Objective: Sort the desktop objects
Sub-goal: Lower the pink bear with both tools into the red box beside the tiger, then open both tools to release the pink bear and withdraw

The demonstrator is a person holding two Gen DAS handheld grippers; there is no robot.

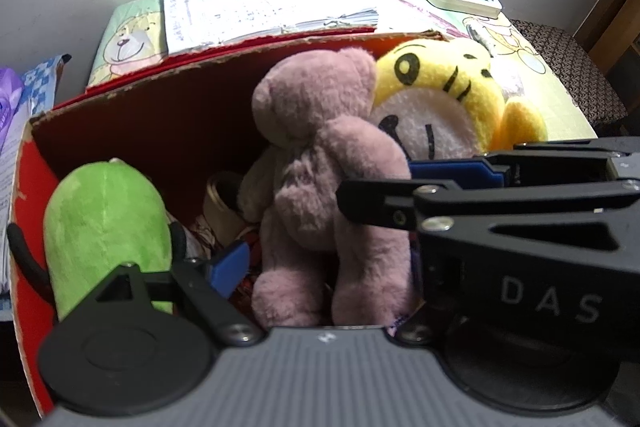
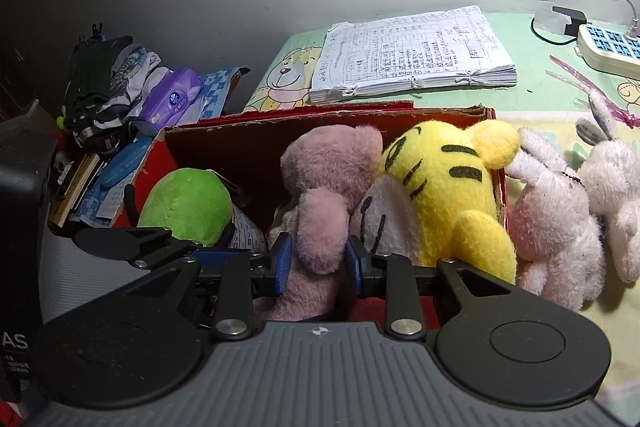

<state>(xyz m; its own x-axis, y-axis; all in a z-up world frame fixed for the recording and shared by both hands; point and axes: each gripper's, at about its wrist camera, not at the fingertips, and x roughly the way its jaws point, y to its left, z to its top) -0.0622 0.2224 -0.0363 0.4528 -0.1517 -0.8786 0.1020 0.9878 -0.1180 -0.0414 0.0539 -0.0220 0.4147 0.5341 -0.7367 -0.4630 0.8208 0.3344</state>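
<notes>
Desk surroundings: bundle of handwritten papers lies behind the red box, on a cloth printed with cartoon bears. White power strip at far right edge of the desk. Left of the box: a purple tissue pack, a heap of folded clothes, a blue case. Two white plush rabbits lie on the cloth just outside the box's right wall, touching each other.

Box contents: green plush at the left end, yellow tiger plush at the right end leaning on the wall, pink teddy bear between them. Tiger presses against the bear's right side; some small items lie on the box floor, too dark to identify.

Bear: dusty pink, fuzzy pile, upright, seen from the back in the left wrist view, head near the box's rear wall.

Right gripper: blue pads narrowed onto the bear's body, one either side, holding it.

Left gripper: jaws spread wide, one blue pad beside the green plush, the other hidden behind the right gripper; nothing clamped.
</notes>
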